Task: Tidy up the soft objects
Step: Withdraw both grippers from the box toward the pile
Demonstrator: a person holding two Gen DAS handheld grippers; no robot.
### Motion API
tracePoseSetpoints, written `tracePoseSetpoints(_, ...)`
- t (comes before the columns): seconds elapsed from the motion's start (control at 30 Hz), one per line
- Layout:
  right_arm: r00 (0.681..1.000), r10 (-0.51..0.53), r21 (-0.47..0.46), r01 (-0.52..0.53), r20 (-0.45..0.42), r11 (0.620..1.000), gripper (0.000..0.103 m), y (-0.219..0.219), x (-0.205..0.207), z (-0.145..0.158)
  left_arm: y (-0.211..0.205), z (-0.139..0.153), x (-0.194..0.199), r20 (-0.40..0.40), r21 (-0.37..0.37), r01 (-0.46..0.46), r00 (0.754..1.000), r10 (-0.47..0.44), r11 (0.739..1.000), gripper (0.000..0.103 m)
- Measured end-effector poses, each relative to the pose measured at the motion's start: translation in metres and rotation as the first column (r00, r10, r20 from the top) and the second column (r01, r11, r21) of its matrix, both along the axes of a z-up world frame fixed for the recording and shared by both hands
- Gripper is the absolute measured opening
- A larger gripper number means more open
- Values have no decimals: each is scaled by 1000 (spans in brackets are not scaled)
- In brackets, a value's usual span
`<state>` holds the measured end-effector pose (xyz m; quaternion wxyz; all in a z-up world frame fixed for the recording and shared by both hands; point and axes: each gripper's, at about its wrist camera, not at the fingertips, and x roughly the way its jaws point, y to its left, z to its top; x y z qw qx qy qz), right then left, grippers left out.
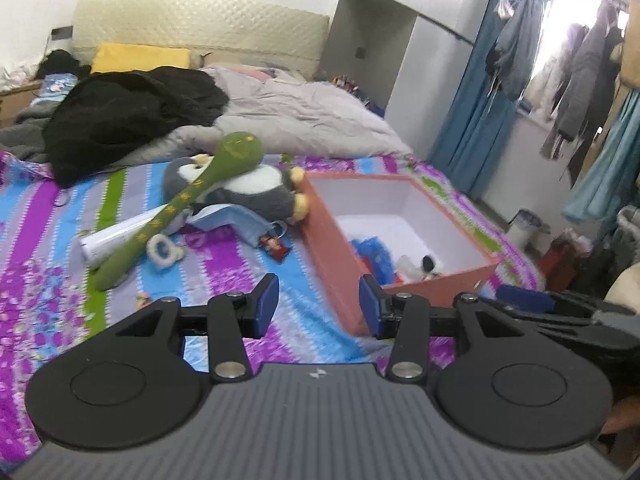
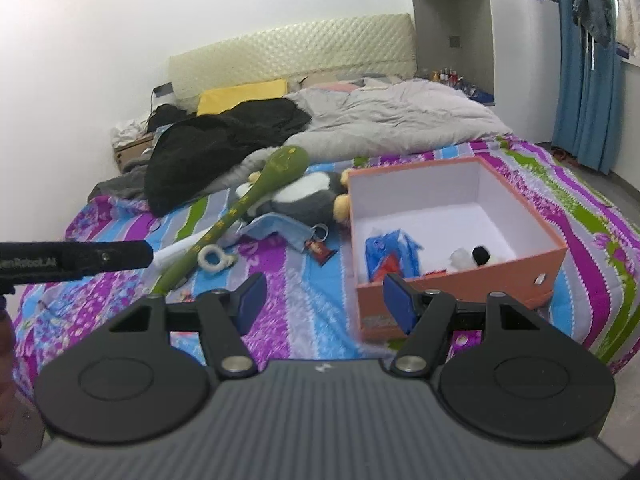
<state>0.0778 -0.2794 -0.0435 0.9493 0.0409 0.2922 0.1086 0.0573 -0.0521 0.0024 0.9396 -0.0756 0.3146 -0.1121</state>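
An open orange box (image 1: 334, 248) (image 2: 460, 284) with a white inside stands on the striped bed. It holds a blue soft item (image 2: 390, 254) and a small black-and-white plush (image 2: 472, 258). Left of the box lie a grey penguin plush (image 1: 256, 192) (image 2: 308, 198), a long green plush club (image 1: 180, 204) (image 2: 240, 208) across it, a pale blue cloth (image 1: 236, 220), a white ring toy (image 1: 162, 252) (image 2: 214, 258) and a white roll (image 1: 120, 236). My left gripper (image 1: 318, 306) and right gripper (image 2: 324, 300) are open and empty, above the bed near the box's front corner.
A black garment (image 1: 128, 116) and a grey quilt (image 1: 300, 116) lie farther back on the bed. A small red tag (image 1: 276, 246) lies beside the cloth. Blue curtains (image 1: 472, 112) and hanging clothes are at the right. The left gripper's body (image 2: 72, 260) shows at the right view's left edge.
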Motion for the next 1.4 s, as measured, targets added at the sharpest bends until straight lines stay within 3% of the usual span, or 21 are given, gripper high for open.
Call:
tracePoseSetpoints(0.47, 997, 33, 16, -32, -65, 999, 67, 23, -42, -18, 20, -21, -53, -42, -10, -52, 998, 52, 999, 50)
tracePoseSetpoints(0.57, 995, 47, 17, -45, -90, 999, 67, 28, -45, -27, 29, -28, -57, -67, -44, -66, 996, 63, 997, 50)
tracePoseSetpoints(0.67, 993, 52, 12, -51, -106, 999, 67, 33, -42, -31, 34, -34, -55, -83, -30, -85, 993, 82, 996, 50)
tracePoseSetpoints(1.0, 988, 54, 16, -52, -145, 999, 67, 41, -17, -43, 54, -55, -23, -159, -43, -125, 980, 117, 991, 50)
tracePoseSetpoints(1.13, 983, 45, 7, -45, -179, 999, 67, 45, 9, -54, 61, -69, 2, -193, -20, -148, 971, 141, 989, 61)
tracePoseSetpoints(1.4, 962, 48, 4, -49, -269, 999, 67, 63, 72, -90, 87, -115, 59, -255, 27, -203, 945, 203, 979, 63)
